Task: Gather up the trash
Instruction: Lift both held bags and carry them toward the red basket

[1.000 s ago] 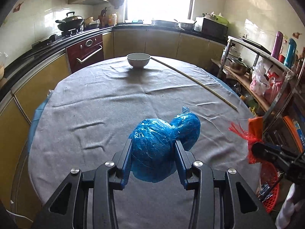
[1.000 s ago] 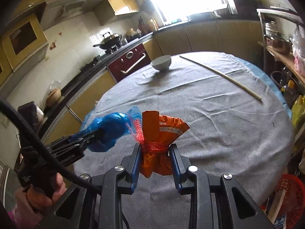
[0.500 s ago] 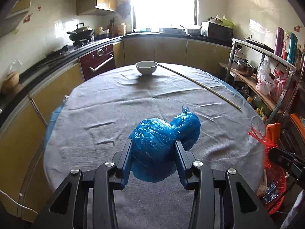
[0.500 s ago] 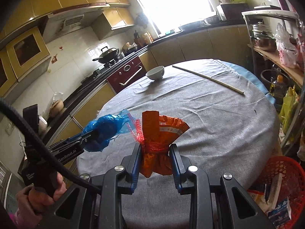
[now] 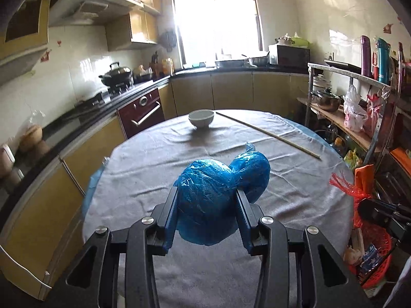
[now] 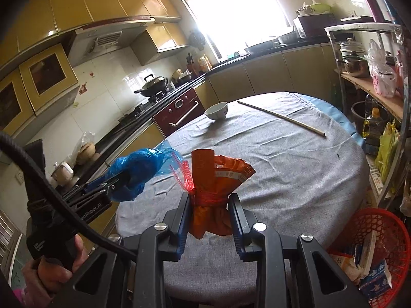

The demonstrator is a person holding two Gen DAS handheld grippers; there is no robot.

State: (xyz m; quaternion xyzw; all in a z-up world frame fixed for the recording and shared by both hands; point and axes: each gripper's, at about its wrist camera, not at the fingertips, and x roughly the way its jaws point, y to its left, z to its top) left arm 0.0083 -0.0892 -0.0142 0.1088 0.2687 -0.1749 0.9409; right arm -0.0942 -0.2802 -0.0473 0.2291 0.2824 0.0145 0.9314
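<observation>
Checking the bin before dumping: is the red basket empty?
Not empty: the red basket already holds cartons and wrappers, seen through its open top.

Both views are backlit by a blown-out window [image 5: 215, 23]; edges are bent and vignetted by fisheye; tiles show glare

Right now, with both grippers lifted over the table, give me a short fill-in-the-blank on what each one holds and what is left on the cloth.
1. The left gripper is shut on a crumpled ____ plastic bag.
2. The right gripper clamps an ____ wrapper tied with red mesh.
3. On the grey tablecloth, a long thin stick lies beside a white ____.
4. The red ____ with trash in it sits off the table's edge.

Missing words: blue; orange; bowl; basket
</observation>
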